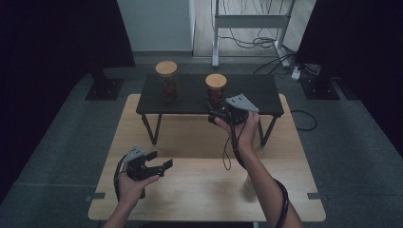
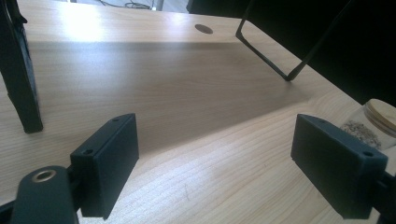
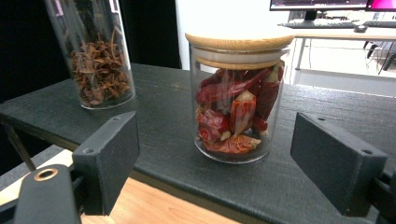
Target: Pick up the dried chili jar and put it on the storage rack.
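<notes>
- On the black shelf (image 1: 252, 97) at the far end of the desk (image 1: 199, 190): two glass jars w/ wooden lids, well apart from each other.
- Chili jar (image 3: 236, 105) = the shorter one, upright, lid on, packed w/ dried red chilies; stands near the shelf's front edge, toward the right side in the high view (image 1: 215, 90).
- Star anise jar (image 3: 95, 60) = taller, upright, brown star-shaped spice inside; left of the chili jar in the high view (image 1: 167, 80), farther back on the shelf.
- Right gripper (image 1: 227, 113): held up at the shelf's front edge, just beside the chili jar. Right gripper view: jar sits ahead, between the lines of the two jaws, not touched. Jaws apart, nothing betw. them.
- Left gripper (image 1: 160, 163): low over the near-left part of the desk, well apart from the shelf. Jaws wide apart, only bare wood betw. them.
- Third jar (image 2: 373, 123): left gripper view, at right edge beyond the jaw; wooden lid, pale grainy contents; the high view shows it faintly by the right forearm (image 1: 248, 184).
- Shelf legs (image 2: 280, 60): thin black frames standing on the desk.
</notes>
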Motion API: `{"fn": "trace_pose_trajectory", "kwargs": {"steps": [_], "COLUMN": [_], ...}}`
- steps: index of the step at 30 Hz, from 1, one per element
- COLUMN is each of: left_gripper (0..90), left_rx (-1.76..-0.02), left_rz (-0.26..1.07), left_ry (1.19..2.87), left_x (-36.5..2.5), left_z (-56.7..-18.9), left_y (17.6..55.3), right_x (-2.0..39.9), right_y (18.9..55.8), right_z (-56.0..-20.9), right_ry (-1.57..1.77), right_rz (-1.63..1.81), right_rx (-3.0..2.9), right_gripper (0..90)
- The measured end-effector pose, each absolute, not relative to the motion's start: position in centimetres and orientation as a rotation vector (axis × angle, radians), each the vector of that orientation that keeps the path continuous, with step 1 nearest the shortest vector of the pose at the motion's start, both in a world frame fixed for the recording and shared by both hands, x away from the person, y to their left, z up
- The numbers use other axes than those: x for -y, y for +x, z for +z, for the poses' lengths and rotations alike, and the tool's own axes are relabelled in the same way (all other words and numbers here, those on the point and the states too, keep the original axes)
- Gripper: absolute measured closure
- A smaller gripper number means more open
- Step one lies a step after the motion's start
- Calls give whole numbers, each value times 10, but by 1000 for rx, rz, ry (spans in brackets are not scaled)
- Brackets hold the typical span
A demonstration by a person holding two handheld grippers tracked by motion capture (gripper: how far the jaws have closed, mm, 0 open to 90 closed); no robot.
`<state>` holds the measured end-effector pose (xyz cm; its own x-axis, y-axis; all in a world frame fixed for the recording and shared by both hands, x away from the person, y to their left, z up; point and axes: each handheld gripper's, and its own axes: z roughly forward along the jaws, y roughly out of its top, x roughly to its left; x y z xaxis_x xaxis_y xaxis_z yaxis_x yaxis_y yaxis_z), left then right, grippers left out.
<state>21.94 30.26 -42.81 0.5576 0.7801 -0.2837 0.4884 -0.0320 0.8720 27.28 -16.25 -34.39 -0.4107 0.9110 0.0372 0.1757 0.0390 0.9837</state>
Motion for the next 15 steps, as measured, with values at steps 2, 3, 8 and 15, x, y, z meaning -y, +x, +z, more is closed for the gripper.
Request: {"fn": "trace_pose_trajectory", "kwargs": {"steps": [2,3,8,15], "left_gripper": [149,149,149,149], "left_rx": [-1074,-1074,-1069,-1069], "left_rz": [328,328,330,330], "left_ry": [1683,1683,1681,1682], "left_x": [-303,-303,-302,-302], "left_z": [-428,-428,-427,-427], "left_y": [219,219,218,217], "right_x": [164,164,170,175], "right_y": [268,268,258,245], "right_z": [-346,-346,-353,-361], "right_ry": [1113,1113,1127,1115], "right_rz": [1428,1428,1449,1452], "right_rx": [-1660,-1660,-1657,-1652], "right_gripper": [152,152,152,152]}}
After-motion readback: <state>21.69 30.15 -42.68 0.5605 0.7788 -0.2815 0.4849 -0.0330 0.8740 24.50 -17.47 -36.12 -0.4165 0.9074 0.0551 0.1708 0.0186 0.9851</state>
